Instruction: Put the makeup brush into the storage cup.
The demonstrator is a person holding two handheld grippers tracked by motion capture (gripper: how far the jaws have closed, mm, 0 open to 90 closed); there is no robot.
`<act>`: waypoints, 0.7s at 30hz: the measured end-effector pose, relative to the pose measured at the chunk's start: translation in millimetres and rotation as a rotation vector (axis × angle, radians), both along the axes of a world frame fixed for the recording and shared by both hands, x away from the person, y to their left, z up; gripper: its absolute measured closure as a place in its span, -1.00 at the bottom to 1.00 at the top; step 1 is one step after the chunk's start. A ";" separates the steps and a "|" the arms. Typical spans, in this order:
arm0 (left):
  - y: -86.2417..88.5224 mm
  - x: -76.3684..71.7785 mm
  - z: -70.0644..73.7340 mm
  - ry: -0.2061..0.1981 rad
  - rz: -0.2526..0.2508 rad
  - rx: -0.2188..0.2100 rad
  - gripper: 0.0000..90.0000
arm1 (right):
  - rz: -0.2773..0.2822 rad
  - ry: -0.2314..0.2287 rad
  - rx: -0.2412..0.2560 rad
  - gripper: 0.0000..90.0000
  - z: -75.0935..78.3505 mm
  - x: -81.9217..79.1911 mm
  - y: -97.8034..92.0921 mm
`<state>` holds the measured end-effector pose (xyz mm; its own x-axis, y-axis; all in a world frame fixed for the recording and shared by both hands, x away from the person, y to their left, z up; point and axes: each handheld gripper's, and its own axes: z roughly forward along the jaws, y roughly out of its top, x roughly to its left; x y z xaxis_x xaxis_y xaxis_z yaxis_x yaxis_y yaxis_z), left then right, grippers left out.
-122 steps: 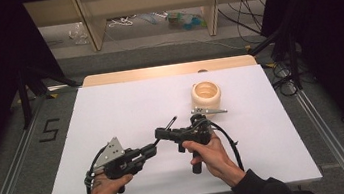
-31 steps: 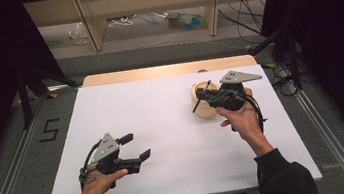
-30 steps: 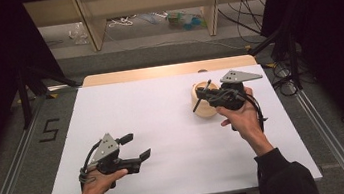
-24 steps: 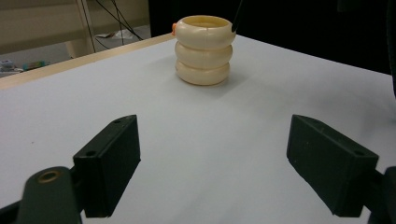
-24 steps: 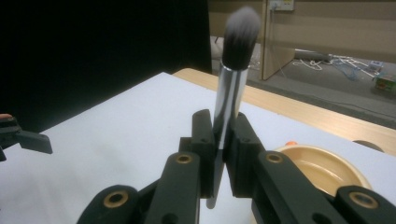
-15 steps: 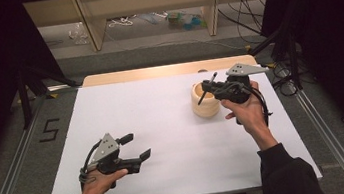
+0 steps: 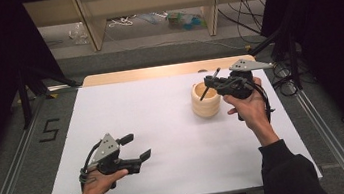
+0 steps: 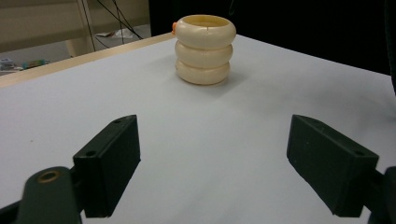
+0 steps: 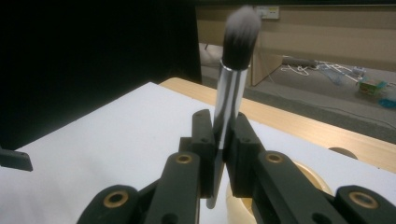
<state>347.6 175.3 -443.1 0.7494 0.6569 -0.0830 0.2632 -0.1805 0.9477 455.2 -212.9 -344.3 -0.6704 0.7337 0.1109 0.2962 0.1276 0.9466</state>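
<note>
- The left gripper is rested on the white table at the near edge, its jaws spread wide.
- Farther off, a makeup brush is clamped by the right gripper, handle end over the ringed cream holder.

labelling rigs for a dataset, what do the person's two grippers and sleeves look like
Both the left gripper and the right gripper are black, two-jawed hand tools, each topped by a grey three-cornered plate. Their jaws end in flat, blocky black pads, and brass-coloured pivot bushings dot the linkage arms. A black cable trails from the right one. The person wears dark long sleeves.
</note>
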 end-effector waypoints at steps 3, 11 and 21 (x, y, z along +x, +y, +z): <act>0.4 0.1 -0.1 0.000 0.000 0.001 -0.62 | 0.001 0.015 0.008 0.85 1.3 1.1 -0.3; 0.0 -0.1 -0.1 0.001 -0.001 -0.001 -0.62 | -0.018 0.008 0.010 0.85 1.5 7.1 -5.2; 0.1 -0.1 0.1 0.001 0.003 0.002 -0.62 | -0.039 0.013 0.004 0.85 -0.1 13.3 -7.2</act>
<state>347.4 175.4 -443.0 0.7476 0.6591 -0.0820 0.2642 -0.1819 0.9472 468.5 -220.1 -344.4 -0.6397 0.7589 0.1220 0.3132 0.1124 0.9430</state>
